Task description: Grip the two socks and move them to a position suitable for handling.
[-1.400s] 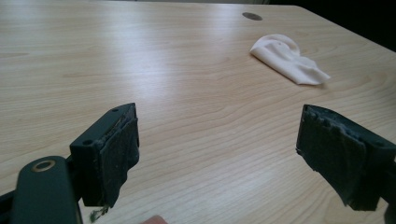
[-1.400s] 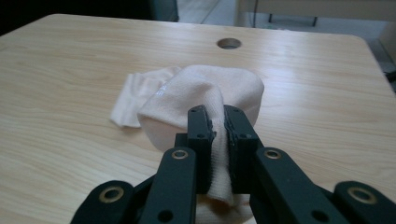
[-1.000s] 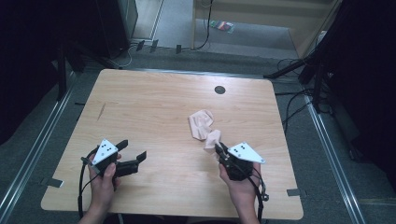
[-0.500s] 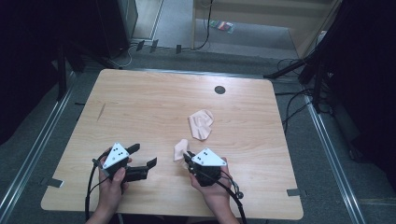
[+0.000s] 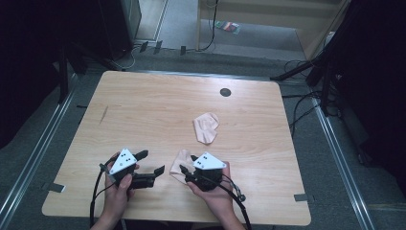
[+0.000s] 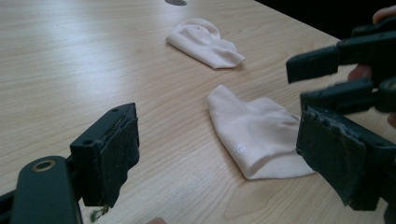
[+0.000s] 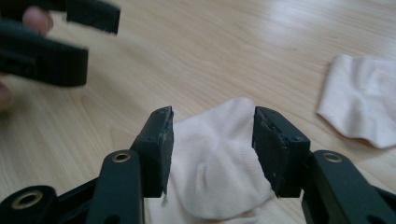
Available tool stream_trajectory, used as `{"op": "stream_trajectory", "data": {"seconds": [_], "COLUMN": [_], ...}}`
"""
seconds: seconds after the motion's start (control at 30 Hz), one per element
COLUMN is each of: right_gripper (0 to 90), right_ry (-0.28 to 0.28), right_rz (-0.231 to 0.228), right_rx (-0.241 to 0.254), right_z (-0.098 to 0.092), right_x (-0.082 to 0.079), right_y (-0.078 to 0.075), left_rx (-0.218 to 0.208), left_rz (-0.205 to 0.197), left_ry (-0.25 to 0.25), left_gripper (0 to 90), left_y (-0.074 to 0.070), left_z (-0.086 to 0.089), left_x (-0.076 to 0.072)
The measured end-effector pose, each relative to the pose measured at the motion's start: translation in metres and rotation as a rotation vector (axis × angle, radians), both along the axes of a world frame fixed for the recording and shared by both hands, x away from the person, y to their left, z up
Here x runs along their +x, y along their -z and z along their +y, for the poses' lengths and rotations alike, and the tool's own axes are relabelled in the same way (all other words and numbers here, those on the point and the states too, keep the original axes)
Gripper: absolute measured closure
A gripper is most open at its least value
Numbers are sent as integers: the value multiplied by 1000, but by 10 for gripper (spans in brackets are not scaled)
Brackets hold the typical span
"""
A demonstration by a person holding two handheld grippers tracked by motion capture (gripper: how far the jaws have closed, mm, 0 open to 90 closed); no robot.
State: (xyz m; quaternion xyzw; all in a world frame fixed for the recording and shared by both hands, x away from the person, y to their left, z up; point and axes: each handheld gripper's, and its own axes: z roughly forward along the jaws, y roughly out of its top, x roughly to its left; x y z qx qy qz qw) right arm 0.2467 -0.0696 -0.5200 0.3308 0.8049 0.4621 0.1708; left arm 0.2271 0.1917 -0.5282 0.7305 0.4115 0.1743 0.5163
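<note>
Near sock: a pale pink cotton sock (image 5: 181, 163) lies flat on the light wooden table (image 5: 153, 110), near the front edge between the two hands.
Right gripper: the right gripper (image 7: 212, 140) has just been opening; its jaws stand half apart astride the sock, pads off the cloth.
Left gripper: the left gripper (image 6: 224, 158) is wide and empty, aimed at the sock from its other side.
Key relation: the sock's long axis runs away from the right gripper, which is nearer.
Far sock: a second pale pink sock (image 5: 206, 127) lies well apart, toward the table's middle.
</note>
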Motion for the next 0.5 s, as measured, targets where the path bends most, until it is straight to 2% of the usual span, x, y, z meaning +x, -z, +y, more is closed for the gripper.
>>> {"op": "stream_trajectory", "data": {"seconds": [0.13, 0.27, 0.5], "right_gripper": [530, 568, 550], "right_ry": [71, 139, 202], "right_rz": [34, 95, 182], "right_rx": [54, 76, 46], "right_z": [-14, -22, -25], "right_x": [7, 14, 21], "right_y": [-6, -2, 11], "left_rx": [-2, -2, 6], "left_rz": [21, 35, 44], "left_ry": [2, 4, 12], "left_gripper": [139, 141, 141], "left_y": [2, 3, 6], "left_z": [0, 0, -2], "left_x": [2, 3, 4]}}
